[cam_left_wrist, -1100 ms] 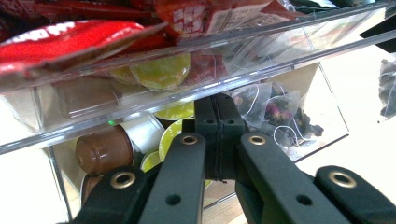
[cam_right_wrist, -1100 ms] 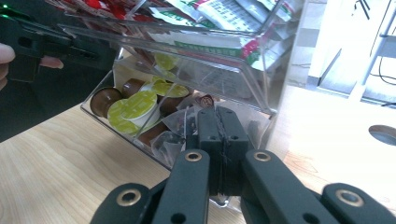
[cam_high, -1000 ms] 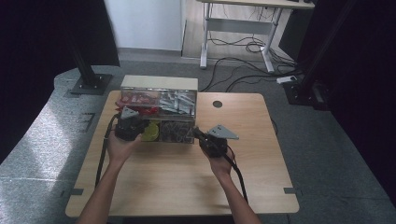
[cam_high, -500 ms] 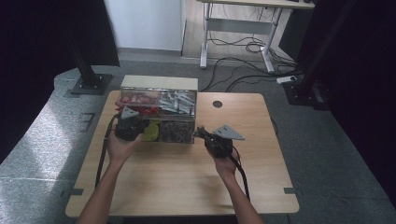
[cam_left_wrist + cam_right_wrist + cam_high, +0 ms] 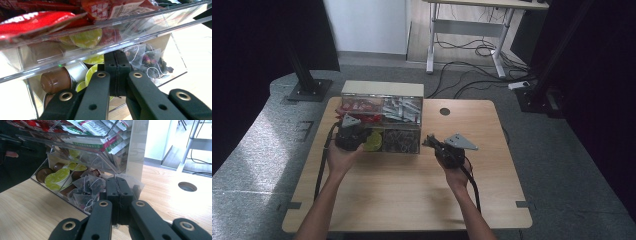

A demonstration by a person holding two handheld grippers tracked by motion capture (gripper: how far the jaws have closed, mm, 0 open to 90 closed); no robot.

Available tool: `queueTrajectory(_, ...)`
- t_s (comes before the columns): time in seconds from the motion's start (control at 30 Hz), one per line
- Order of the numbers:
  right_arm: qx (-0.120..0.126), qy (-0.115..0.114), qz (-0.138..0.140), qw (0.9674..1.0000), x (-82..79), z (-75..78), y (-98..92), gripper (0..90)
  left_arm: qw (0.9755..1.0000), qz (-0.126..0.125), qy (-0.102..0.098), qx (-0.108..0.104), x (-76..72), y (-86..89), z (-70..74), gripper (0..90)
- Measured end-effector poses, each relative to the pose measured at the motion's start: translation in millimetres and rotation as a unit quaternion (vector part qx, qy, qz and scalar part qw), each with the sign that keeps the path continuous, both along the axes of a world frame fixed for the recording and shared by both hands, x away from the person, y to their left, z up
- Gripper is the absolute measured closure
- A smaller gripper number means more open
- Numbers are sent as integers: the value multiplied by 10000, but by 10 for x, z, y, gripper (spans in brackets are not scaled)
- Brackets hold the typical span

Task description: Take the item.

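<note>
Clear acrylic organiser [image 5: 382, 107] at the far edge of the wooden table [image 5: 412, 195], two tiers: red sachets [image 5: 37, 20] and white-green sachets [image 5: 100, 135] above, coffee capsules [image 5: 56, 80] and pyramid tea bags [image 5: 86, 186] below. At left, the left gripper [image 5: 354, 134] is pressed up to the lower left compartment, its jaws together with nothing visibly between them, tips just at the yellow-green capsule lids [image 5: 96, 60]; the left forearm runs up from the near edge, hand wrapped round the body. At right, the right gripper [image 5: 432, 142] hovers above the table just beside the organiser's right front corner, jaws likewise closed and empty, pointing towards the tea-bag bin; the wrist is turned inward. The step appears to be the approach to picking an item from a lower bin. The next move would call for parting the jaws before entering the opening, then closing on a single capsule or bag without dragging its neighbours.
</note>
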State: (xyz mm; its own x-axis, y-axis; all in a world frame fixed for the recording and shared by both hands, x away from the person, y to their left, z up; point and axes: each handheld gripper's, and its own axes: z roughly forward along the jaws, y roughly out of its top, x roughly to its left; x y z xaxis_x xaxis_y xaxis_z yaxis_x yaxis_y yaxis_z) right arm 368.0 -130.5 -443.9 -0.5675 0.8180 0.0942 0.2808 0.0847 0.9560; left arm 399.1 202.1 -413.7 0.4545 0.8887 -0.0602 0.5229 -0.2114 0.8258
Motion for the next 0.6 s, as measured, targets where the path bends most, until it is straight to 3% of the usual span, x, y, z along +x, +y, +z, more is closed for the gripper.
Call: queueTrajectory(0.6,-3,1,-146,9999,27,11,-119,891,10000,2,-2,6,-2,-4,0,900)
